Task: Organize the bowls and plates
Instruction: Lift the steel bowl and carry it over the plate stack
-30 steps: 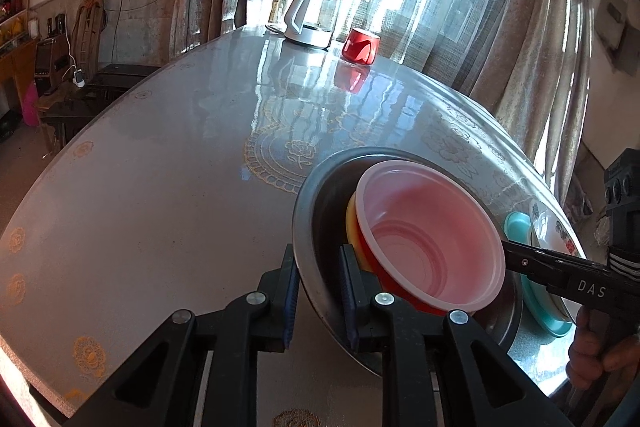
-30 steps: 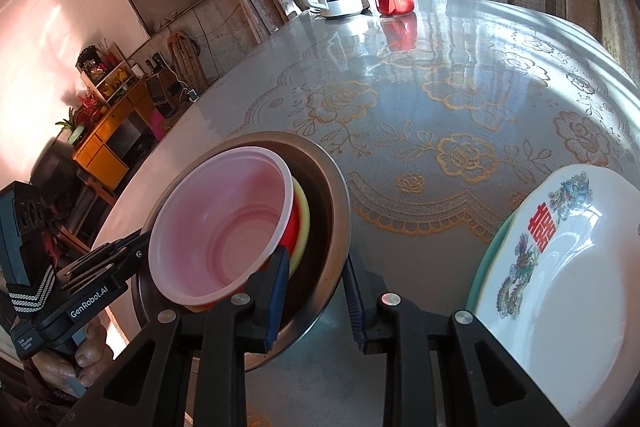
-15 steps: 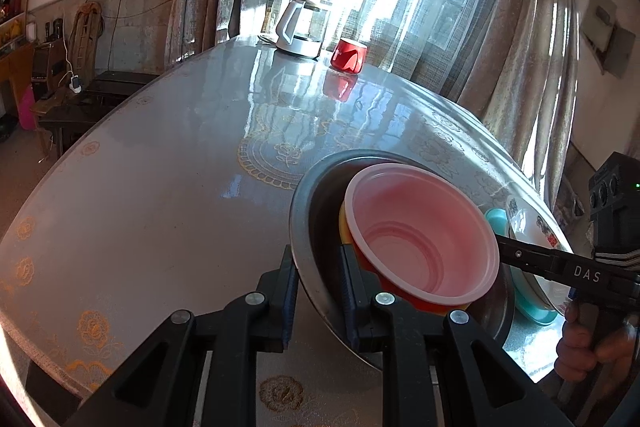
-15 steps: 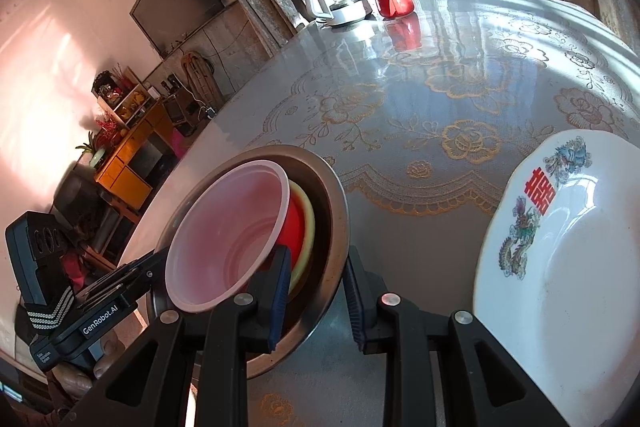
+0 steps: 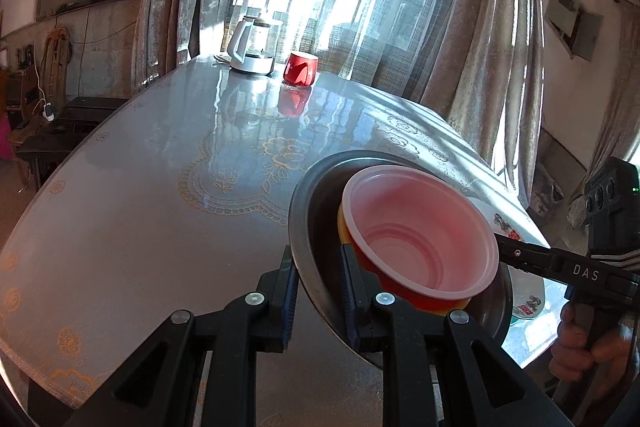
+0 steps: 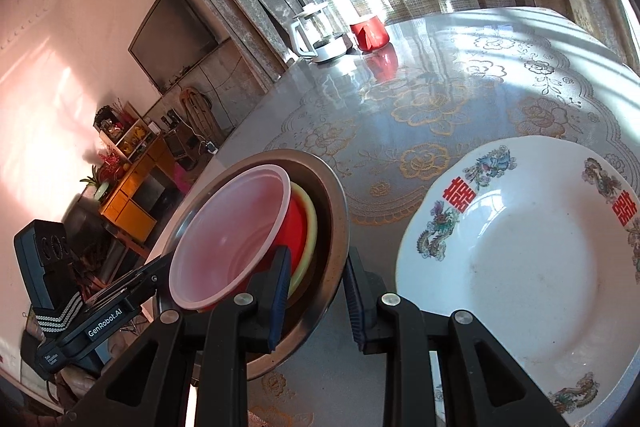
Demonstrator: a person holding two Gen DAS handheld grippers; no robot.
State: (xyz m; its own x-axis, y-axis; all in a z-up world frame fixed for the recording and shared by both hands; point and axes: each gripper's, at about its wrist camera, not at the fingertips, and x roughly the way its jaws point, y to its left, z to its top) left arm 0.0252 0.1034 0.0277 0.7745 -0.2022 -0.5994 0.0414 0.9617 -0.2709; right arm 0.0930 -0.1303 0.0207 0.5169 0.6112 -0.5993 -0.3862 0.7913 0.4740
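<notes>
Through the left wrist view I saw my left gripper [image 5: 316,279] clamped on the near rim of the steel basin [image 5: 310,223], one finger outside the wall and one inside, the gap narrow. The basin carried the nested stack: a pink bowl [image 5: 420,239] on top, a red bowl [image 5: 404,283] beneath it and a yellow rim [image 5: 341,223] showing under that. Compared with a second earlier, the table [image 5: 140,207] had dropped away below the basin and more of the far window showed, so I judged both hands had lifted the load clear of the surface. The right gripper [image 5: 508,253] reached in from the far side of the basin, its tips hidden behind the pink bowl. Through the right wrist view that gripper [image 6: 316,291] straddled the basin's rim [image 6: 336,211] with a small gap on either side of the metal; I took it as holding, though contact of the outer finger was not plain. The white plate [image 6: 520,259], with red characters and a floral border, lay on the table just beside the basin, and it filled more of this view than before, so the basin had been carried toward it. I judged the stack was on its way to being set with the plate, not yet put down. A kettle [image 6: 320,39] and a red cup [image 6: 370,31] stood well apart at the far edge.
</notes>
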